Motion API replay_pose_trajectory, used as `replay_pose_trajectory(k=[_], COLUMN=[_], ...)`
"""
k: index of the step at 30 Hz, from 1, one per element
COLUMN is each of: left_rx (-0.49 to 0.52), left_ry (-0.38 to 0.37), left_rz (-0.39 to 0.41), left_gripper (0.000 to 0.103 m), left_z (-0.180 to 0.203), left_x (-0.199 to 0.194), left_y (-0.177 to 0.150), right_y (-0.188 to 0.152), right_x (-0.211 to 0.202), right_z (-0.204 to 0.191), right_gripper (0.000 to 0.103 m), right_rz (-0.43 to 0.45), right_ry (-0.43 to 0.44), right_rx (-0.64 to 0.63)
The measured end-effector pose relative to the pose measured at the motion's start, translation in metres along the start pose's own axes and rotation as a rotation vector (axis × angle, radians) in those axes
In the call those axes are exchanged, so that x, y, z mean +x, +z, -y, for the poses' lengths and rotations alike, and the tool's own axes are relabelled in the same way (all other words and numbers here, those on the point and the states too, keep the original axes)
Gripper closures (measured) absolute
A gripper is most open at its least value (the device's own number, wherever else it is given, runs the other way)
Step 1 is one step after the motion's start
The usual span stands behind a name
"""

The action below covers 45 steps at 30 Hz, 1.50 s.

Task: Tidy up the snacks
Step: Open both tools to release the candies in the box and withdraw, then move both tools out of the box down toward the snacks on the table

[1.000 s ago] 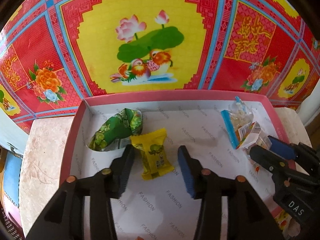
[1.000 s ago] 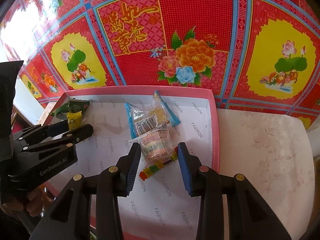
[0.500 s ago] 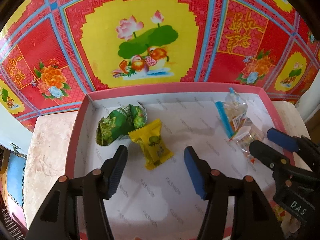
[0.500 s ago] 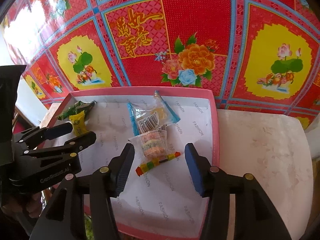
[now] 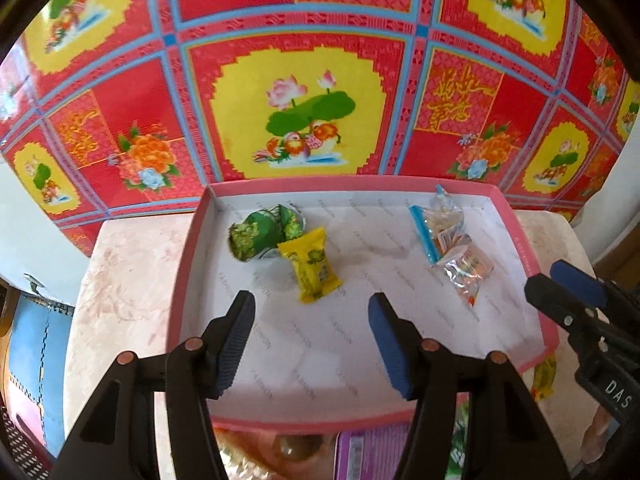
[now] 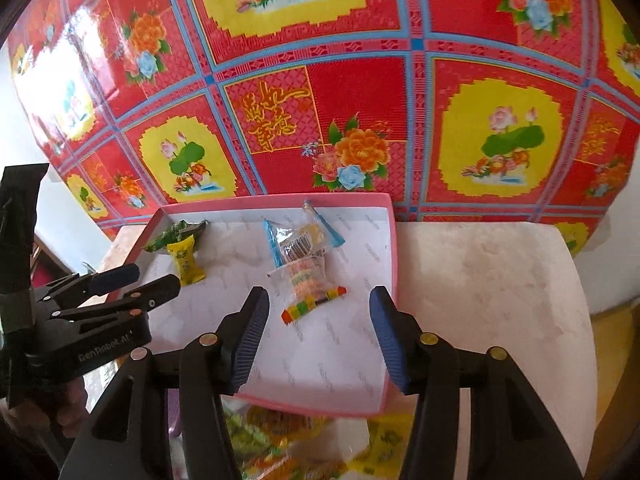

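A pink-rimmed box [image 5: 188, 264] with white lining holds snacks. At its back left lie a green packet [image 5: 260, 230] and a yellow packet [image 5: 312, 270]. At its right lie a blue-edged clear bag [image 5: 438, 226] and a clear packet with a coloured strip [image 5: 466, 268]. My left gripper [image 5: 312, 340] is open and empty, above the box's near part. My right gripper [image 6: 316, 340] is open and empty, just behind the clear packet [image 6: 306, 280]. The box [image 6: 392, 264], yellow packet [image 6: 186, 260], green packet [image 6: 172, 234] and blue-edged bag [image 6: 296, 240] also show in the right wrist view.
The box rests on a pale marbled table [image 6: 488, 280] against a red, yellow and blue patterned wall sheet [image 5: 304, 80]. More snack packets [image 6: 280, 440] lie below the box's near edge. The other gripper shows at the right [image 5: 568, 292] and at the left [image 6: 120, 284].
Both grippers have pulled back and up from the box, jaws wider. The yellow packet and the clear packet, earlier between the fingers, now lie farther ahead.
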<state>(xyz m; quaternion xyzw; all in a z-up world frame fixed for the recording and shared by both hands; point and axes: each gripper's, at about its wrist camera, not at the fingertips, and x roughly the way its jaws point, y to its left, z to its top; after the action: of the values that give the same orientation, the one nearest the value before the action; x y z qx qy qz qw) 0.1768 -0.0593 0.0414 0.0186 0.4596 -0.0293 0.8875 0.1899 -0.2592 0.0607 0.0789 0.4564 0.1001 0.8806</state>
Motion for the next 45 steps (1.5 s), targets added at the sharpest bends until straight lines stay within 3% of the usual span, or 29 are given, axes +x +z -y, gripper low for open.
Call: replay_pose_trajectory(k=[10, 19, 30, 36, 45], left_rx=[-0.012, -0.038, -0.095, -0.154, -0.14], left_ry=[0.024, 0.031, 0.042, -0.005, 0.03], left_rz=[0.007, -0.008, -0.062, -0.116, -0.141], left_gripper=[0.041, 0.041, 0.041, 0.041, 0.035], left_z=[-0.024, -0.046, -0.059, -0.065, -0.053], left_x=[-0.041, -0.049, -0.05, -0.042, -0.03], left_y=[-0.015, -0.027, -0.053, -0.064, -0.072], right_y=[-0.018, -0.035, -0.054, -0.064, -0.079], right_x=[-0.032, -0.052, -0.065, -0.069, -0.064], right_z=[-0.005, -0.012, -0.013, -0.011, -0.006], right_gripper=[0.049, 0.049, 0.049, 0.049, 0.049], right_rz=[0.006, 0.004, -0.01, -0.018, -0.031], right_ry=[-0.002, -0.001, 0.0, 0.006, -0.001], right_rx=[0.001, 0.002, 0.013, 0.02, 0.013])
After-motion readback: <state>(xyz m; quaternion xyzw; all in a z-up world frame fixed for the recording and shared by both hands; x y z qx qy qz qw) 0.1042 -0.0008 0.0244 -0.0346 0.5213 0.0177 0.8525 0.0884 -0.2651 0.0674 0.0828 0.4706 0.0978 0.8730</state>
